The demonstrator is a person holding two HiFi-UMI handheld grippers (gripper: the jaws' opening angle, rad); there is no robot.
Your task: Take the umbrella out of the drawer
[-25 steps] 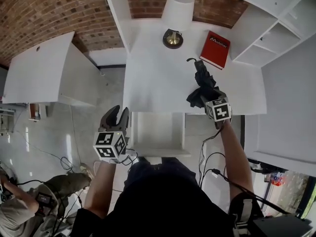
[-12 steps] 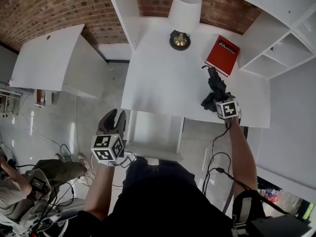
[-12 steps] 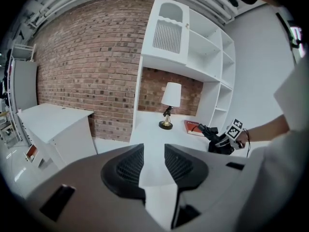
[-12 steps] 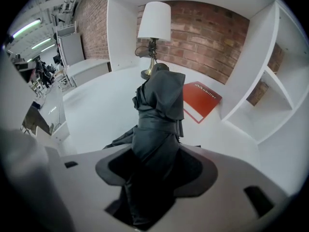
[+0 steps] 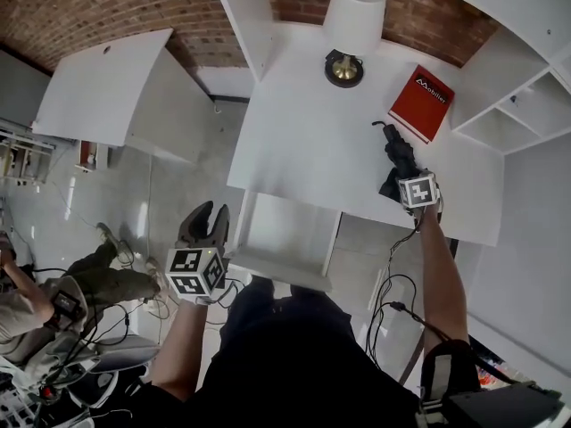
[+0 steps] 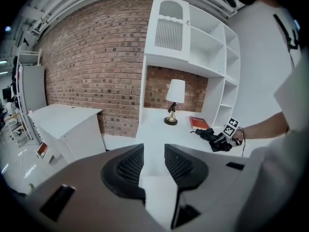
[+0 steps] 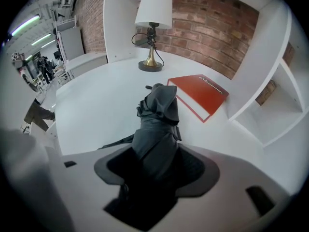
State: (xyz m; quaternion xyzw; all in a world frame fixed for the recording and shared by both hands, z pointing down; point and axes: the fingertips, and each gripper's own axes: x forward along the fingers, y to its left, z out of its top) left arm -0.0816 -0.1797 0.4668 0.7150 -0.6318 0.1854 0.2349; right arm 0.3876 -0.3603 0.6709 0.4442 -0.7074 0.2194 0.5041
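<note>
**A:** Umbrella, blk, folded. Location?

**B:** Out of drawer. Lies on desk, approx 1 o'clock from wearer, red book at its 1 o'clock.

**A:** Step?

**B:** Set-down/release, prob. near done. Right gripper: jaws wide and just been opening, umbrella between them, fabric touching both pads. Next: open fully, lift clear w/o dragging it.

**A:** Pose?

**B:** Right arm stretched out, claw pointing steeply down. Left gripper: low at drawer's 9 o'clock, jaws part open, nothing between.
</note>
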